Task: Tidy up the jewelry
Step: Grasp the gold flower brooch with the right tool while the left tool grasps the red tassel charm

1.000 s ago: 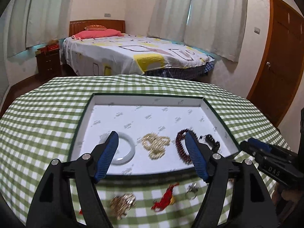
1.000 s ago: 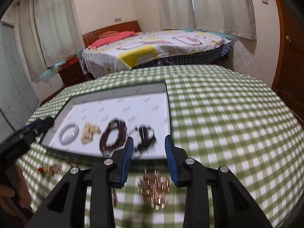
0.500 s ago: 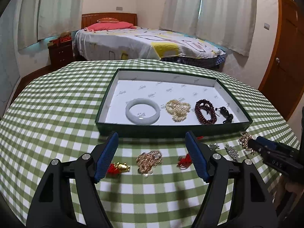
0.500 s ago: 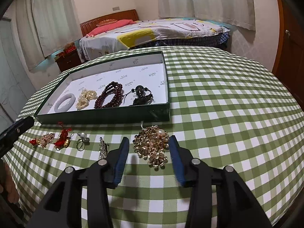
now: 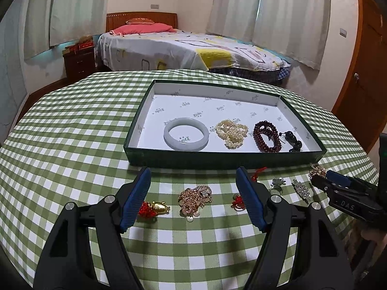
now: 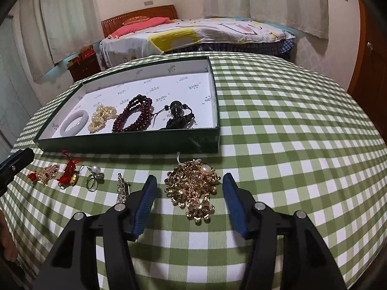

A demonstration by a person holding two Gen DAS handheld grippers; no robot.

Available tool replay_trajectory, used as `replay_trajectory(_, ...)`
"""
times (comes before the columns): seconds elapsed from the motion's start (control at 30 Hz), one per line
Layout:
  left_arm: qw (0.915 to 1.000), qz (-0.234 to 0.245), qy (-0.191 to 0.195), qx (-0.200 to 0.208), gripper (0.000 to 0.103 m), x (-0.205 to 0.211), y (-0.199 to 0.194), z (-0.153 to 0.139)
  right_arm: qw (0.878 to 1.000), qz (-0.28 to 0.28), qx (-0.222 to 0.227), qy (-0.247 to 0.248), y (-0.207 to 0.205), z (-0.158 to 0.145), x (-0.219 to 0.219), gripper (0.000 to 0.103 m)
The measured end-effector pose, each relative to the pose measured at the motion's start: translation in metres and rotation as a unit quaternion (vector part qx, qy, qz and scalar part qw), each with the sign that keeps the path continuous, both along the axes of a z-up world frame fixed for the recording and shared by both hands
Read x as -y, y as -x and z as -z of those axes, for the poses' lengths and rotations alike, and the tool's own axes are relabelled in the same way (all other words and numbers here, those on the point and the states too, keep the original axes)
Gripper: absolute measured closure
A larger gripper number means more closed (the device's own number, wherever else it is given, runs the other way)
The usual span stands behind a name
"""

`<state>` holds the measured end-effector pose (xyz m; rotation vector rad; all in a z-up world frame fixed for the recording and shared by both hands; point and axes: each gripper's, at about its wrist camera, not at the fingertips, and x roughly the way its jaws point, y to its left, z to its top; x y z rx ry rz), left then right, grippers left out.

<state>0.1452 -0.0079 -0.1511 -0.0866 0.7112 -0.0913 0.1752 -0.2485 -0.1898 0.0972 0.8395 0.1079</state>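
A dark green tray (image 5: 225,157) (image 6: 128,142) holds a white bangle (image 5: 186,137), a pearl piece (image 5: 231,133), a dark red bead bracelet (image 5: 267,136) and a black bead cord (image 5: 293,141). Loose on the checked cloth in front lie a red-tasselled gold charm (image 5: 154,209), a small gold cluster (image 5: 195,199), a second red charm (image 6: 70,175), a ring (image 6: 93,177), a crystal clip (image 6: 120,188) and a large gold cluster with a pearl (image 6: 194,188). My left gripper (image 5: 193,197) is open around the small cluster. My right gripper (image 6: 189,201) is open around the large cluster.
The round table (image 6: 290,133) has a green-and-white checked cloth and drops off close behind both grippers. A bed (image 5: 188,48), a nightstand (image 5: 78,60) and a wooden door (image 5: 362,72) stand beyond it. The right gripper shows at the left view's right edge (image 5: 343,189).
Both grippers have pulled back from over the tray toward the table's near edge, and now hover over the loose jewelry in front of it. The right jaws have opened wider.
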Motion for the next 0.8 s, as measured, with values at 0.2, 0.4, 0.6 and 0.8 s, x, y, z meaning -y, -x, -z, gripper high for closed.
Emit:
replay_trajectory(0.2, 1.0, -0.003, 0.001, -0.003, 0.032, -0.002, 0.0, 0.002, 0.999, -0.008, 0.002, 0.031, 0.002, 0.001, -0.009, 0.056)
replay_trajectory(0.4, 1.0, -0.004, -0.001, -0.003, 0.032, -0.003, 0.0, 0.003, 1.0, -0.009, 0.005, 0.026, 0.005, 0.001, -0.007, 0.056)
replay_trajectory(0.6, 0.9999, -0.008, -0.001, -0.007, 0.032, -0.008, 0.0, 0.005, 1.0, -0.007, 0.01, 0.023, 0.007, -0.001, -0.005, 0.056)
replay_trajectory(0.8, 0.9998, -0.011, -0.005, -0.015, 0.032, -0.012, 0.003, 0.01, 1.0, -0.006, 0.017, 0.021, 0.009, -0.006, -0.004, 0.056)
